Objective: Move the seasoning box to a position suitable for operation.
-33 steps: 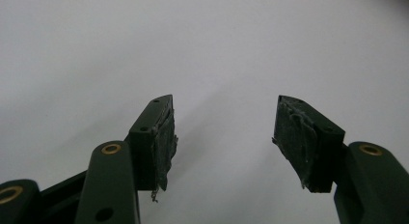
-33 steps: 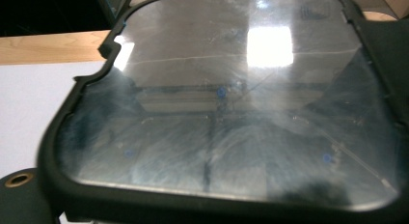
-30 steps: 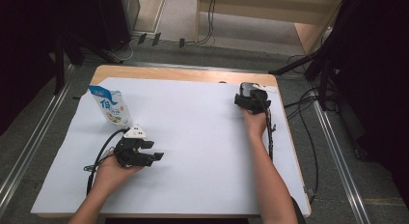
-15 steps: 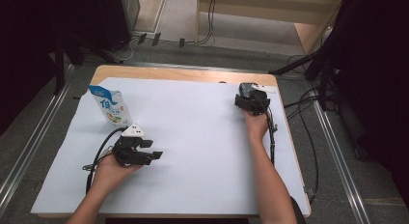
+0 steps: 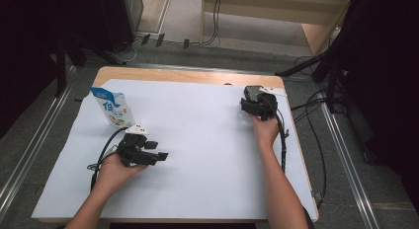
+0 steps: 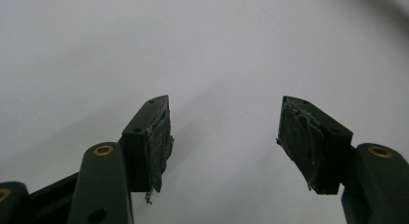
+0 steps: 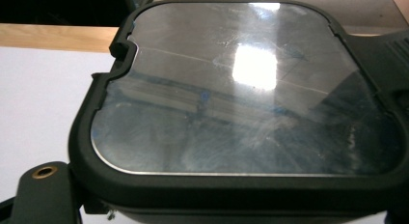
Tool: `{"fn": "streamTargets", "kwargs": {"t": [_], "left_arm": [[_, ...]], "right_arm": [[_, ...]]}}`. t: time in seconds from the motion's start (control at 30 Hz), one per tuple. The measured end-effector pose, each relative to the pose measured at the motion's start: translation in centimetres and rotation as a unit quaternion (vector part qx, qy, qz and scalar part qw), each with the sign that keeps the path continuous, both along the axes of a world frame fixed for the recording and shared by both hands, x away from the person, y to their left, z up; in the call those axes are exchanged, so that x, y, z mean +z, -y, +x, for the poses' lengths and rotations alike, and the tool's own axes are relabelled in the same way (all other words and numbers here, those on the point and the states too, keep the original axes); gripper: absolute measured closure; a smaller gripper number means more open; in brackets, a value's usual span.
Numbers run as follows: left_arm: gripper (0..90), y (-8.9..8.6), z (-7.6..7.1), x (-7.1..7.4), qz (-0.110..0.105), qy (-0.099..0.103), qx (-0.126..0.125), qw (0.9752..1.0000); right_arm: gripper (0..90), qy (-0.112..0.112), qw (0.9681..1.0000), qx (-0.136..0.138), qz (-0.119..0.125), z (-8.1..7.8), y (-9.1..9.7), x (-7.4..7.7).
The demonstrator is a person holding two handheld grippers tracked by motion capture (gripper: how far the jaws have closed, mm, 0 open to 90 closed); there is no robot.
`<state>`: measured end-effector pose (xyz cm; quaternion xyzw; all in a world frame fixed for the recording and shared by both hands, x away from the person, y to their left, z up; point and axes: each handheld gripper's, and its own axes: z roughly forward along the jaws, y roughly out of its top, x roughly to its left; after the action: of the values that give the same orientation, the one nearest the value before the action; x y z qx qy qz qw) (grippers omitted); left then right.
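The work in hand centres on a small black scale (image 7: 241, 89) with a shiny steel top, and it looks to be at an early stage. The right gripper (image 5: 255, 99) is at the far right of the white-covered table (image 5: 207, 189), near the wooden back edge, with the scale at its tip. In the right gripper view the scale sits very close, across the jaws. One jaw shows at the lower left corner, just outside the rim. The jaws have just been closing a little with the scale between them. They stand wide, and the pads are hidden under the rim (so the contact itself cannot be seen). Judging by how the scale rides with the camera, they appear to be pinching it by its sides. The left gripper (image 5: 159, 150) rests low over the near left of the table, pointing toward the middle. Its jaws have just been opening a little and are spread apart, with nothing but white table between them. A blue and white pouch (image 5: 112, 108) stands upright at the far left, just beyond the left gripper and well apart from the scale, and untouched. So the scale seems taken in hand. Setting it down where it is wanted, and any handling of the pouch, is probably left to do.
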<state>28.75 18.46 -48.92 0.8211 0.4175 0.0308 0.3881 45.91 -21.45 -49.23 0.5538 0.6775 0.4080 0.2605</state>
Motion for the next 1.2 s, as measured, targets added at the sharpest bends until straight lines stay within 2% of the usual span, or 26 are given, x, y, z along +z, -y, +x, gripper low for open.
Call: {"fn": "streamTargets", "kwargs": {"t": [0.1,0.4,0.47,0.57,0.7,0.73,0.77,0.8,1.2], "left_arm": [[36.6,0.1,0.3,0.0,0.001,-0.003,-0.002,1.0000],[37.8,0.5,1.1,0.2,0.017,0.007,-0.018,0.9997],[38.2,0.5,1.3,0.1,0.011,0.005,-0.020,0.9997],[38.3,0.7,1.6,0.0,0.013,0.003,-0.021,0.9997],[38.3,0.8,1.9,0.1,0.011,0.008,-0.024,0.9996],[38.2,0.8,1.9,0.1,0.013,0.011,-0.027,0.9995],[38.2,0.8,2.0,0.1,0.014,0.011,-0.027,0.9995],[38.3,0.8,2.0,0.1,0.015,0.013,-0.028,0.9994],[38.3,0.8,2.1,0.1,0.014,0.017,-0.028,0.9994]], "right_arm": [[15.6,0.004,0.9998,0.020,-0.001,-1.3,-0.3,0.8],[15.6,0.006,0.9989,0.047,-0.004,-4.0,-0.7,1.8],[15.6,0.007,0.9983,0.058,0.002,-5.1,-1.0,2.2],[15.6,0.007,0.9979,0.065,0.006,-5.7,-1.1,2.3],[15.6,0.004,0.9969,0.079,0.003,-7.2,-1.4,2.4],[15.6,0.001,0.9965,0.083,0.004,-8.0,-1.5,2.3],[15.6,0.001,0.9965,0.083,0.004,-8.0,-1.5,2.3],[15.6,-0.001,0.9961,0.087,0.009,-8.6,-1.5,2.2],[15.6,-0.007,0.9925,0.121,0.020,-11.9,-2.6,2.3]]}}
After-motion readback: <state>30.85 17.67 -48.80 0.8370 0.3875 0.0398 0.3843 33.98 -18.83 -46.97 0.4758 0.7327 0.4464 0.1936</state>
